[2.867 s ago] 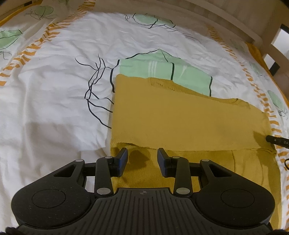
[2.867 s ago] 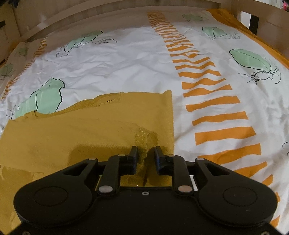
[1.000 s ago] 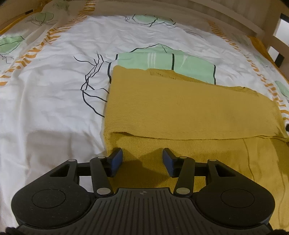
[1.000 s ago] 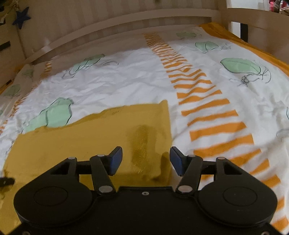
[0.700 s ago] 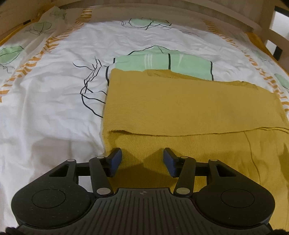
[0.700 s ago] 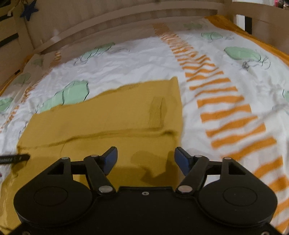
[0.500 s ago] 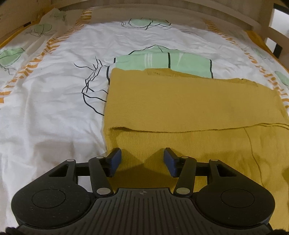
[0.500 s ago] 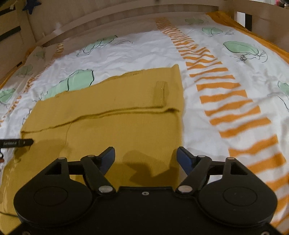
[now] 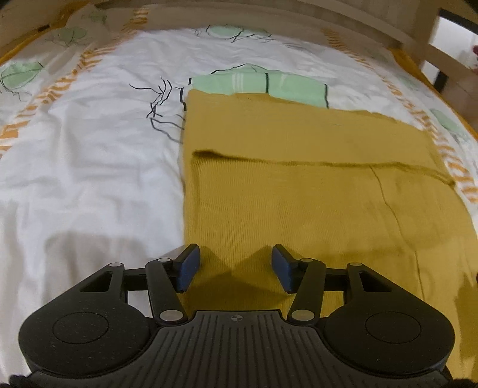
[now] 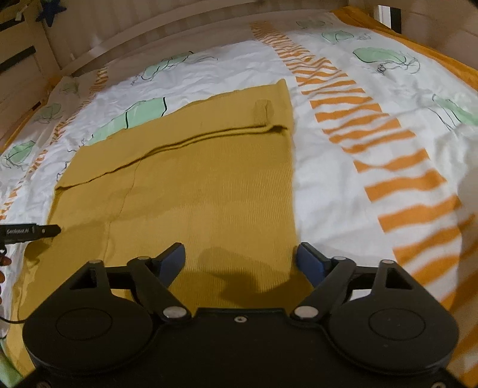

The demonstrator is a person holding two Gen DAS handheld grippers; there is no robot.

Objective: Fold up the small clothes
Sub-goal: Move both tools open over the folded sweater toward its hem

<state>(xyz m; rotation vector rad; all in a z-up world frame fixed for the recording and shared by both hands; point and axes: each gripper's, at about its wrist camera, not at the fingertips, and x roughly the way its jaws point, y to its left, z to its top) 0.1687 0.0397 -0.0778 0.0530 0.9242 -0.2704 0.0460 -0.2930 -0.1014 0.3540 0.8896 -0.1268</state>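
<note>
A mustard-yellow knit garment (image 9: 313, 191) lies flat on the bed, its far part folded over toward me into a band with a straight edge across it. In the right wrist view the same garment (image 10: 203, 179) fills the middle. My left gripper (image 9: 234, 267) hovers open over the garment's near left part, nothing between its blue pads. My right gripper (image 10: 240, 262) hangs over the near right edge, its jaws opening wide and empty. A fingertip of the left gripper (image 10: 33, 232) pokes in at that view's left edge.
The bed sheet (image 9: 89, 167) is white with green leaf prints and orange striped bands (image 10: 397, 182). A wooden bed rail (image 9: 358, 21) runs along the far side and a rail (image 10: 149, 38) curves behind the bed in the right wrist view.
Both grippers let go of the folded-over edge and drew back toward me, so more of the garment's near part shows. The right jaws spread much wider; the left ones opened slightly.
</note>
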